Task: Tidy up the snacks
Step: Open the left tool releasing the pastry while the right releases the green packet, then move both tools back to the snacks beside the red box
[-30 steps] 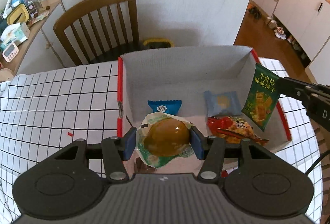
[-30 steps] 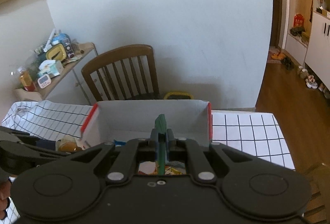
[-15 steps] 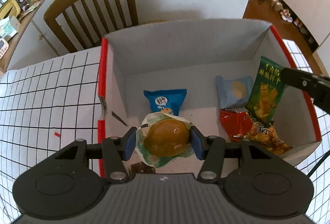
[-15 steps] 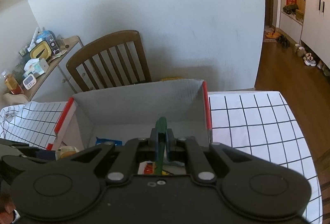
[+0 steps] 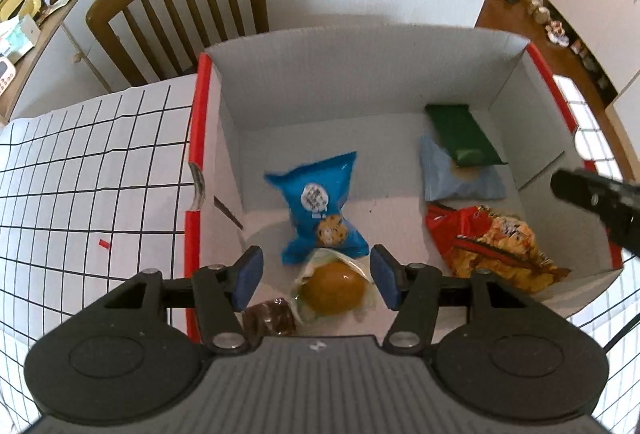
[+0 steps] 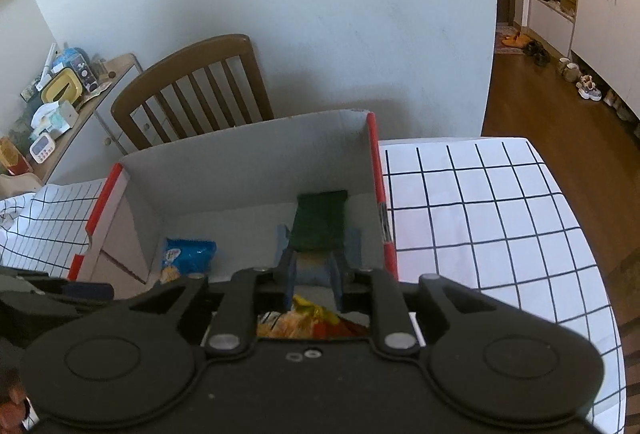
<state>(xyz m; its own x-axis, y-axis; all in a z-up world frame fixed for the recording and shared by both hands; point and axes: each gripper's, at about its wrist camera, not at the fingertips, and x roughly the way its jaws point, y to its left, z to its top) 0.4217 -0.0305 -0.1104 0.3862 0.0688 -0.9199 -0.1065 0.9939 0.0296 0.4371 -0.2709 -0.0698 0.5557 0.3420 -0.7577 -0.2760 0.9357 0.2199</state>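
Note:
A white cardboard box with red edges [image 5: 200,122] stands on the checked tablecloth. My left gripper [image 5: 317,280] hangs over its near side, jaws opening. A golden bun in a clear wrapper [image 5: 334,288] lies on the box floor between the blue pads [image 5: 248,276], and neither pad touches it. A blue cookie packet [image 5: 318,206] lies just beyond. My right gripper [image 6: 313,274] has its jaws opening, with nothing between them. The green packet [image 6: 320,220] lies flat ahead of its tips, on a pale blue packet [image 5: 460,180]. A red and yellow chips packet [image 5: 492,246] lies near it.
A small brown wrapped snack [image 5: 270,318] lies in the box's near corner. A wooden chair [image 5: 180,6] stands behind the box, with a cluttered side cabinet [image 6: 68,98] to its left. The checked tablecloth [image 6: 480,218] spreads on both sides. A red scrap [image 5: 104,243] lies on it.
Both grippers came down toward the box and let go. The bun now lies on the box floor, and the green packet has dropped flat onto the pale blue packet.

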